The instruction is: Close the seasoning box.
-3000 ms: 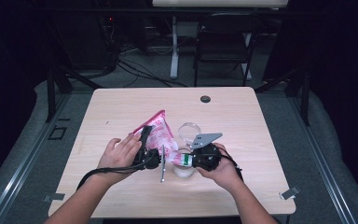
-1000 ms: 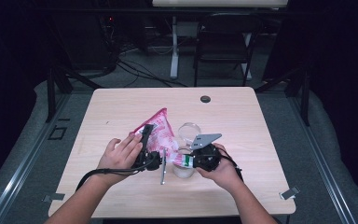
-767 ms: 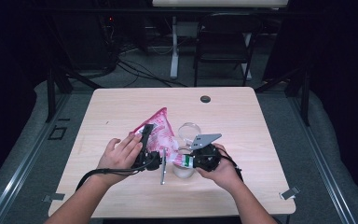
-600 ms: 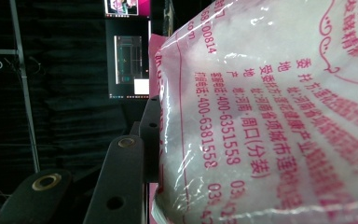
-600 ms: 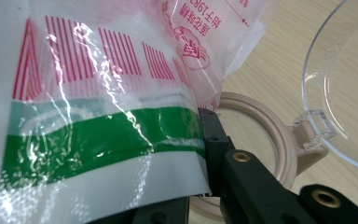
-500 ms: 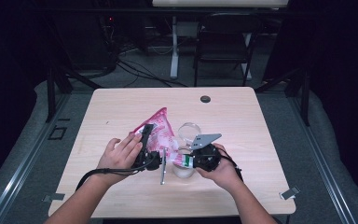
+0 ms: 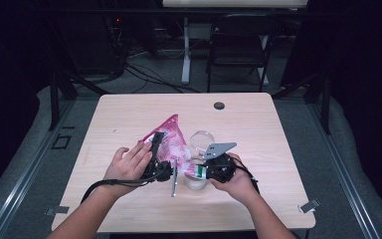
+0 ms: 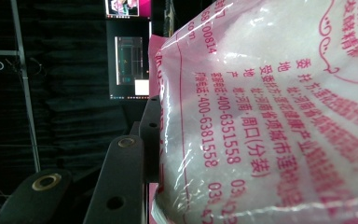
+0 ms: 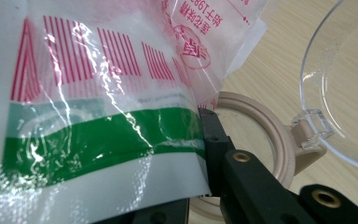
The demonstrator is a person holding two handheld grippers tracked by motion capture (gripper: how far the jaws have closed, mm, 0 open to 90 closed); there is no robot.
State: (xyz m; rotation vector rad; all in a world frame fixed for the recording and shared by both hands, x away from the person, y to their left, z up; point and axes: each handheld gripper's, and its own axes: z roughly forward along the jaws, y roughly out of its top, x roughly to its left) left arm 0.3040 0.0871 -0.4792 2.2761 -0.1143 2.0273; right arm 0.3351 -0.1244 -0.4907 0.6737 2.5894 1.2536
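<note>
I had the bag [image 7: 168,141] of white grains up off the table [image 7: 278,149], tilted, with its lower corner over the jar [image 7: 197,180]. My left gripper [image 7: 155,149] grasped the bag's upper body; in the left gripper view the near jaw lay flat against the bulging film [image 8: 270,116], so I judged it clamped on the bag. My right gripper [image 7: 210,172] was clenched on the bag's bottom edge, where the green band [image 9: 102,140] runs; in the right gripper view that film sat pinched flat between the jaws, just above the jar's beige rim [image 9: 256,126].

The jar's clear lid [image 7: 202,140] was already flipped open on its hinge and lay back on the table side, so the opening stood free. That part I counted as done. What I could not tell was whether the corner of the bag was cut or torn open, or whether any grains had reached the jar: the bag hid the jar's inside. By my reading the pour itself was still ahead, or barely begun, since the bag looked full. A metal tool [image 7: 174,178] lay on the table between my hands, untouched.

Set against the earlier high views, nothing had shifted: bag, jar, lid and both my hands sat in the same spots, and both grips were unchanged.
</note>
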